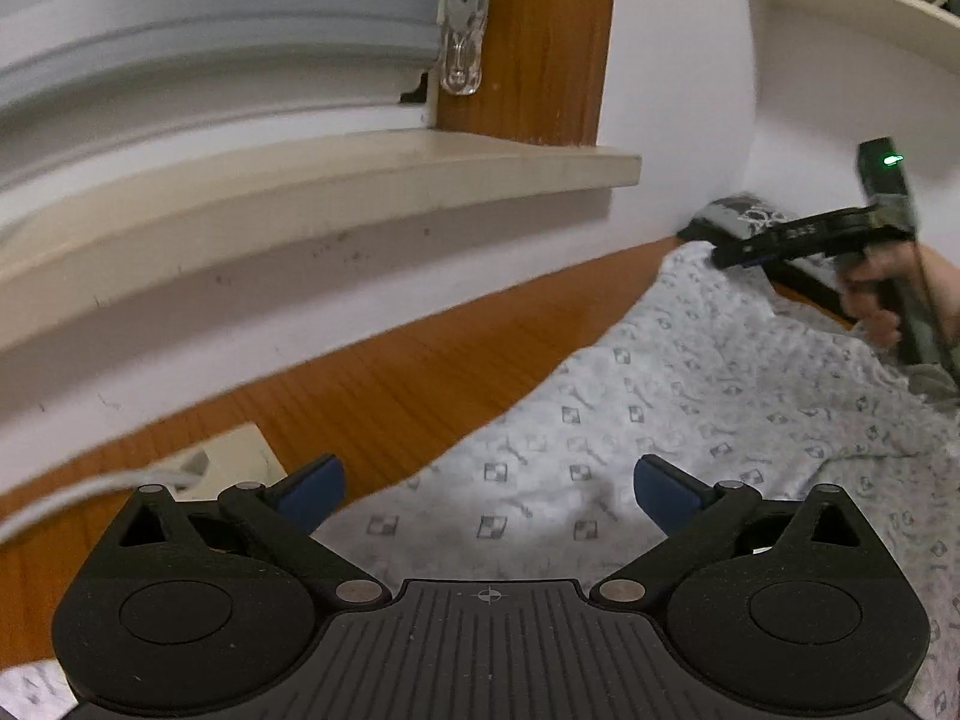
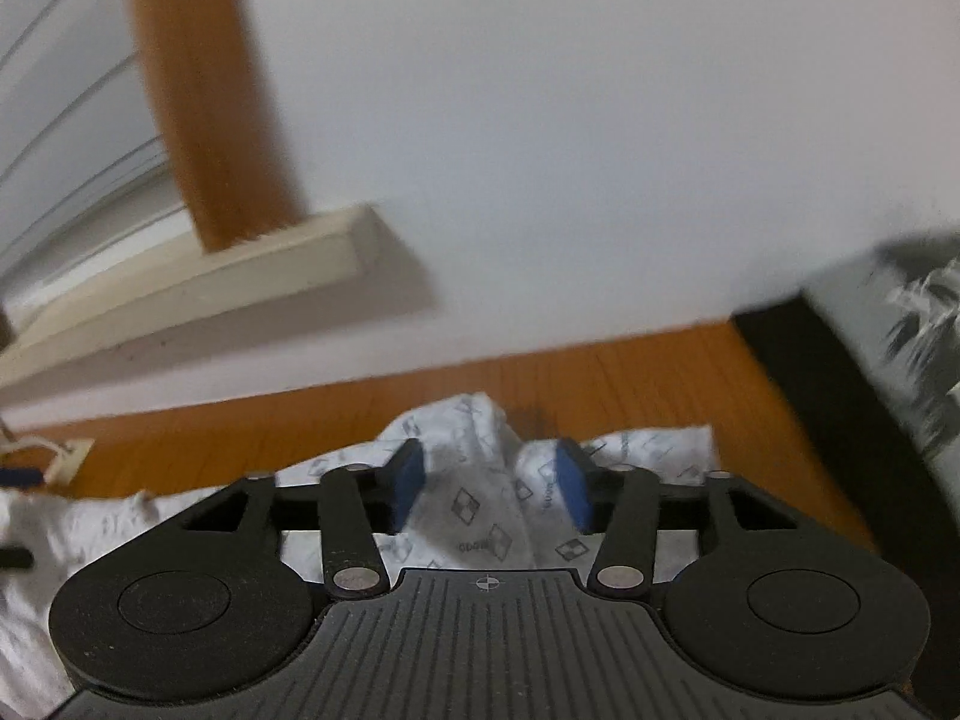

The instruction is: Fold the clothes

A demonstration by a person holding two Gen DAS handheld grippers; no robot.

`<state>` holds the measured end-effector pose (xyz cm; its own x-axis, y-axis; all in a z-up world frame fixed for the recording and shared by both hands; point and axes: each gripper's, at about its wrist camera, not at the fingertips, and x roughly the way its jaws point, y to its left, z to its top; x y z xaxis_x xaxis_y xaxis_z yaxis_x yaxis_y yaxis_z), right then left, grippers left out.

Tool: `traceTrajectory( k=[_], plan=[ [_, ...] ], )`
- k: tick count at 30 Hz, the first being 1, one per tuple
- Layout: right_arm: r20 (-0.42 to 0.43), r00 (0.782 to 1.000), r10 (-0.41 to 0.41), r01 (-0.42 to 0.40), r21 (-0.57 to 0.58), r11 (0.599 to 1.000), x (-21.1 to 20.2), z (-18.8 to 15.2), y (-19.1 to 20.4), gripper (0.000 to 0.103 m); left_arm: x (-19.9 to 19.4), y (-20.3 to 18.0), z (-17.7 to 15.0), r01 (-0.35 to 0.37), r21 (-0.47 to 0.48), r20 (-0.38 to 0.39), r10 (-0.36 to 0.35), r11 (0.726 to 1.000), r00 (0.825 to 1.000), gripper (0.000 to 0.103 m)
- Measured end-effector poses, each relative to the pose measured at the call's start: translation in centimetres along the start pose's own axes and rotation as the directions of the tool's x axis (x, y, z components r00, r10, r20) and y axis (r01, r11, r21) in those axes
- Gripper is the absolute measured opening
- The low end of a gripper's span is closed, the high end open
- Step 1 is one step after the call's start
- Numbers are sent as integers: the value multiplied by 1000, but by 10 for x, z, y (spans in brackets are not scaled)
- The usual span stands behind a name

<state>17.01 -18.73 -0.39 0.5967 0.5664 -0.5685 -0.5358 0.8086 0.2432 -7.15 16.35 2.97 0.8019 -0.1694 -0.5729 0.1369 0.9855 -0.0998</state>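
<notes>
Left tongs (image 1: 489,489) gape empty over the shirt (image 1: 690,408) on the counter (image 1: 372,384); right tongs (image 2: 489,483) straddle a raised fold, seemingly unpinched. Next: pinch, then fold over.

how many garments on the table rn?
1. One white patterned garment is spread on the wooden table, below both grippers. The dark patterned thing by the wall may be another; too blurred to tell.

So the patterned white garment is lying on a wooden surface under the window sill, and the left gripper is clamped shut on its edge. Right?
Not quite. The left gripper is wide open over the garment, its blue pads far apart and gripping nothing, as the left wrist view shows. The rest holds: the patterned white garment lies on the wooden surface below the window sill.
</notes>
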Motion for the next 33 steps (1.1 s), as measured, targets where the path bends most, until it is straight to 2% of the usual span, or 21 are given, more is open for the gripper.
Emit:
traceTrajectory(
  k=[2, 4, 5, 6, 7, 11, 13, 17, 18, 19, 21, 23, 25, 29, 31, 32, 33],
  plan=[
    [-13, 999, 32, -31, 31, 999, 10, 4, -2, 58, 0, 3, -1, 23, -15, 9, -23, 1000, 1000, 103],
    [-26, 999, 44, -42, 41, 998, 14, 5, -1, 58, 0, 2, -3, 28, -13, 15, -28, 1000, 999, 103],
    [-39, 998, 41, -39, 36, 999, 17, 6, 0, 53, 1, 1, -3, 27, -11, 10, -27, 1000, 1000, 103],
    [-54, 998, 37, -36, 18, 999, 20, 7, 2, 26, 1, 0, -4, 24, -5, 7, -24, 1000, 1000, 103],
    [-72, 997, 38, -38, 1, 999, 21, 7, 3, 13, 2, -2, -4, 19, 4, 4, -19, 1000, 1000, 103],
    [-59, 998, 28, -28, -4, 1000, 10, 10, -2, 6, 5, -3, -7, 16, 13, -36, -16, 1000, 999, 103],
    [3, 1000, -25, 25, -1, 1000, 0, 11, -3, 5, 6, -2, -8, 26, 11, -51, -26, 1000, 998, 103],
    [7, 996, -89, 89, 27, 996, 1, 3, -7, 7, 8, -1, -8, 33, 4, -59, -33, 999, 998, 103],
    [14, 995, -100, 100, 23, 995, -4, 1, -5, 13, 8, 0, -8, 35, 0, -63, -35, 999, 997, 103],
    [29, 993, -111, 110, 20, 994, -12, -1, -3, 26, 9, 0, -8, 37, -2, -64, -37, 999, 997, 103],
    [61, 990, -131, 130, 12, 991, -27, -5, 0, 46, 9, 1, -7, 38, -2, -64, -38, 999, 997, 103],
    [95, 988, -119, 123, -34, 992, -57, -11, 5, 47, 10, 0, -7, 34, 3, -65, -34, 999, 997, 103],
    [118, 987, -111, 122, -89, 989, -94, -25, 8, 53, 10, -2, -7, 30, 10, -63, -29, 1000, 998, 103],
    [139, 982, -125, 149, -183, 972, -163, -65, 7, 52, 7, -7, -6, 18, 45, -47, -16, 999, 999, 103],
    [132, 983, -128, 154, -212, 965, -191, -87, -3, 50, 2, -18, -4, -13, 95, -19, 15, 995, 1000, 103],
    [132, 982, -134, 161, -227, 960, -204, -98, -9, 50, -1, -26, -3, -26, 123, 1, 26, 992, 1000, 101],
    [124, 983, -138, 164, -239, 957, -214, -109, -14, 48, -2, -35, 0, -23, 148, 2, 23, 989, 1000, 94]
  ],
)
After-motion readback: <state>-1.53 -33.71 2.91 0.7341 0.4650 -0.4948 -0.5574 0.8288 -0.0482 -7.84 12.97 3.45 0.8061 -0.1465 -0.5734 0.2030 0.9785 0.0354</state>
